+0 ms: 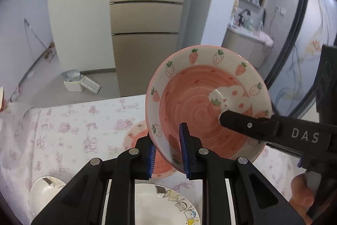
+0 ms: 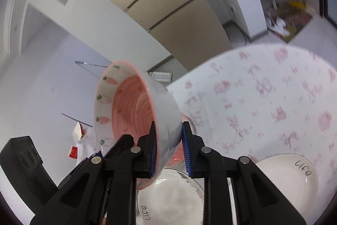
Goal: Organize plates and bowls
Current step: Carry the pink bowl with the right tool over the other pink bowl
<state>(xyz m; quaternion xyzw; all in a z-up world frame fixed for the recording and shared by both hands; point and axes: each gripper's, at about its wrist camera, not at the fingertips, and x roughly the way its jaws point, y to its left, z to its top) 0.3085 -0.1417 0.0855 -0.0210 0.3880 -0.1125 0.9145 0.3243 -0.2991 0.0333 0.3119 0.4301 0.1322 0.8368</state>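
At centre frame above the tablecloth (image 1: 63, 130), pink strawberry bowl (image 1: 202, 102), tilted, rim clamped between left gripper (image 1: 168, 153) pads; opposite rim clamped by right gripper (image 2: 168, 151).

A tall beige fridge (image 1: 145, 22) stands beyond the table's pink-printed tablecloth (image 1: 69, 130). On the floor to the fridge's left sits a white bin (image 1: 73, 82) with its lid (image 1: 91, 84) beside it.

Tablecloth (image 2: 273, 98) blurred; pink plate (image 1: 137, 136) mostly hidden behind bowl (image 1: 202, 102).
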